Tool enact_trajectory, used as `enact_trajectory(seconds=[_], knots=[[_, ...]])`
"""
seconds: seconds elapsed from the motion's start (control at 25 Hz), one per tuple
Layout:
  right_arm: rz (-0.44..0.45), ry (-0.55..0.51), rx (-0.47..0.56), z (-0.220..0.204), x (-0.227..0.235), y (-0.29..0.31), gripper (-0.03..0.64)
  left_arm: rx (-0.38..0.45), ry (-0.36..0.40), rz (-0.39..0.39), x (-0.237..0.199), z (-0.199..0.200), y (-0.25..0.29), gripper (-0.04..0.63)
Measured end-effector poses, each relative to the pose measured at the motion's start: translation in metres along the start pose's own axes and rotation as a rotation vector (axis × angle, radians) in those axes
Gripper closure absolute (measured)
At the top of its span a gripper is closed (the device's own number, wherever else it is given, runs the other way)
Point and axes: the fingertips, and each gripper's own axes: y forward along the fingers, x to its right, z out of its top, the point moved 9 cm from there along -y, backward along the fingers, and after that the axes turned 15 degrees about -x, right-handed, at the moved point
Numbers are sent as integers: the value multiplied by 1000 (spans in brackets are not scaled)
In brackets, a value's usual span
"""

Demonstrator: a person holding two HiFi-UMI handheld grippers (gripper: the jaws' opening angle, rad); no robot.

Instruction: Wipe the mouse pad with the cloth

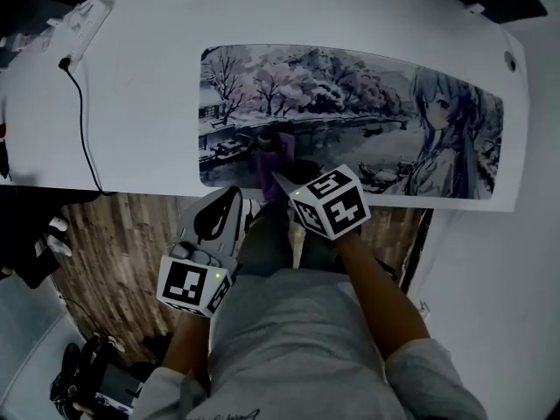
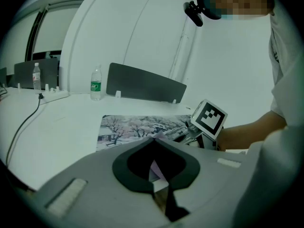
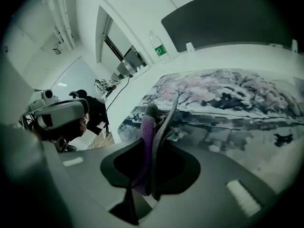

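Note:
The long mouse pad [image 1: 350,121] with a winter scene and a drawn girl lies on the white desk [image 1: 140,77]. My right gripper [image 1: 278,175] hangs over the pad's near edge, shut on the purple cloth [image 1: 269,151], which bunches on the pad. In the right gripper view the cloth [image 3: 146,137] runs up between the jaws over the pad [image 3: 228,99]. My left gripper [image 1: 232,198] sits just off the desk's near edge, left of the right one, its jaws together and holding nothing. From the left gripper view I see the pad [image 2: 137,125] and the right gripper's marker cube [image 2: 209,118].
A black cable [image 1: 83,121] trails across the desk's left part. A water bottle [image 2: 96,83] and a dark divider panel [image 2: 145,83] stand at the far edge, a second bottle [image 2: 36,76] farther left. Wood floor [image 1: 114,234] lies below the desk edge.

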Motion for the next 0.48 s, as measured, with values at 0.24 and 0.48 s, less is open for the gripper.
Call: enact_trajectory(seconds=[0.24,0.48], knots=[[-21,26,2,-39,44,-43,525,-6,30,-52,58,14,37,577],[-39,56,11,-73,84,-80,525,-21,64,-83,104,29,67,577]])
